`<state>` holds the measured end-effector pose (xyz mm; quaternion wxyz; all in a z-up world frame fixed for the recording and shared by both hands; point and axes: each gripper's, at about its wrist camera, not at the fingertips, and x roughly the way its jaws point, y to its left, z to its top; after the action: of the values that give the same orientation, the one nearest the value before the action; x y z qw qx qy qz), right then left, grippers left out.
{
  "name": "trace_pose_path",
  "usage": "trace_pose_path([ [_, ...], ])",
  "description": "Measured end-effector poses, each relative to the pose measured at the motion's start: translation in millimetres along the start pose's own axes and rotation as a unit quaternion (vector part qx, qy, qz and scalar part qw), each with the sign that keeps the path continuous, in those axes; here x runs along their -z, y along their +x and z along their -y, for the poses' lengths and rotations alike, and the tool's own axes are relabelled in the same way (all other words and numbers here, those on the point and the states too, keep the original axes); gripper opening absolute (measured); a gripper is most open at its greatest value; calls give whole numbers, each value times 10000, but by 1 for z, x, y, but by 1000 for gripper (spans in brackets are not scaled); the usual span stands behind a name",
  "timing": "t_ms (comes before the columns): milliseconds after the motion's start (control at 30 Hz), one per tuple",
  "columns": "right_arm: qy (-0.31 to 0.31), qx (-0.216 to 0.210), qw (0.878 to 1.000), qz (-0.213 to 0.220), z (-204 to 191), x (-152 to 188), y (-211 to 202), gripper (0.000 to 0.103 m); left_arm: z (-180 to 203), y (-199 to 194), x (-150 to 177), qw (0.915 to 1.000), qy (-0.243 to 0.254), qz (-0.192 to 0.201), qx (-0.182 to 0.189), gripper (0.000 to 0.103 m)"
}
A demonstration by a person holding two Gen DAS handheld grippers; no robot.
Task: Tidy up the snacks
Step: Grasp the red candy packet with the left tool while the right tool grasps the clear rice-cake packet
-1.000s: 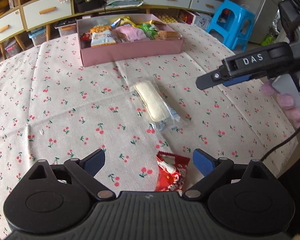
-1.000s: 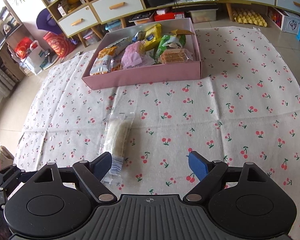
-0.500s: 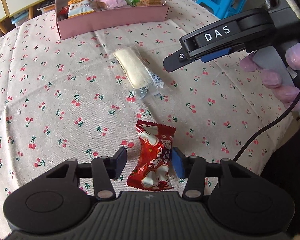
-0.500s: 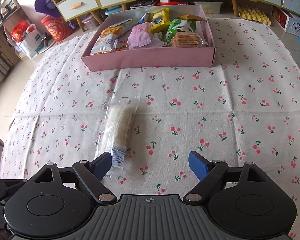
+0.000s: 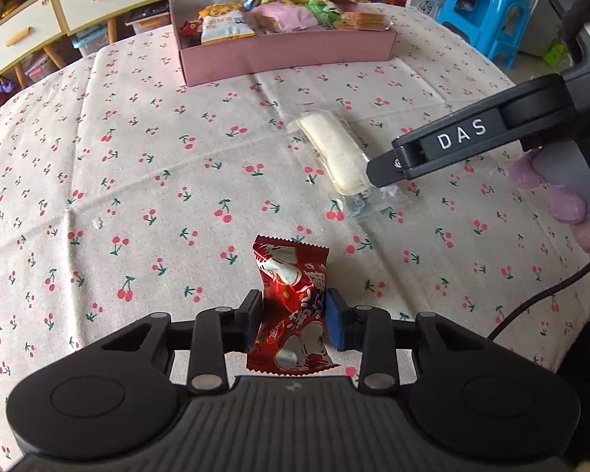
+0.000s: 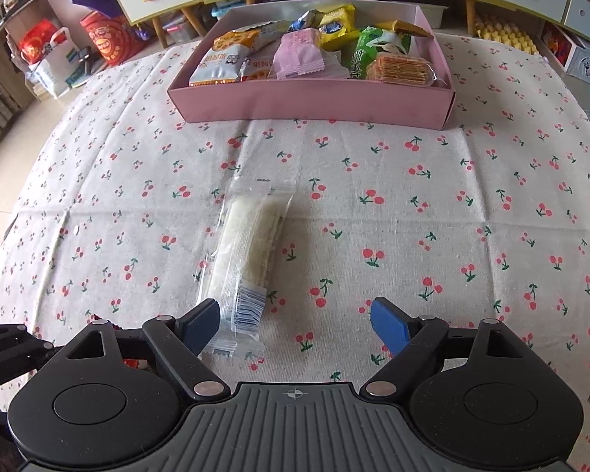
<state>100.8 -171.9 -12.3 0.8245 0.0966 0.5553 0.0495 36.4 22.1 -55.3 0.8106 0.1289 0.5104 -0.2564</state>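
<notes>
The right tongs gape wide over a clear-wrapped white snack bar below the pink box.

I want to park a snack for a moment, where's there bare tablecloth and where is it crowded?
The cloth is bare right of the clear-wrapped rice bar, below the pink box, and along the table's left side. The box itself is packed. Space is tight around the bar and the red candy packet, where both hand-held grippers work.

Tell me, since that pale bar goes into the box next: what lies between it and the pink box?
Only bare cherry-print cloth separates the pale bar from the pink box, clearest in the right wrist view.
</notes>
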Motion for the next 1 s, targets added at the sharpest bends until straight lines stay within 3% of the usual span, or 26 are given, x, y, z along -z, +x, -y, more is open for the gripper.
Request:
trace_pose_path([
  [300, -101, -79, 9996, 252, -15, -3, 7, 86, -13, 1, -4, 9990, -381, 52, -231, 31],
  [533, -99, -179, 9996, 173, -26, -5, 17, 86, -18, 1, -3, 9985, -490, 47, -255, 31],
  [767, -366, 121, 9990, 217, -34, -1, 25, 83, -20, 2, -3, 9984, -513, 39, -247, 31],
  [933, -690, 276, 9968, 294, -43, 2, 25, 67, -19, 2, -4, 9984, -517, 37, -245, 32],
  [1000, -799, 247, 9960, 312, -45, 3, 24, 55, -20, 2, -4, 9983, -538, 35, -238, 32],
])
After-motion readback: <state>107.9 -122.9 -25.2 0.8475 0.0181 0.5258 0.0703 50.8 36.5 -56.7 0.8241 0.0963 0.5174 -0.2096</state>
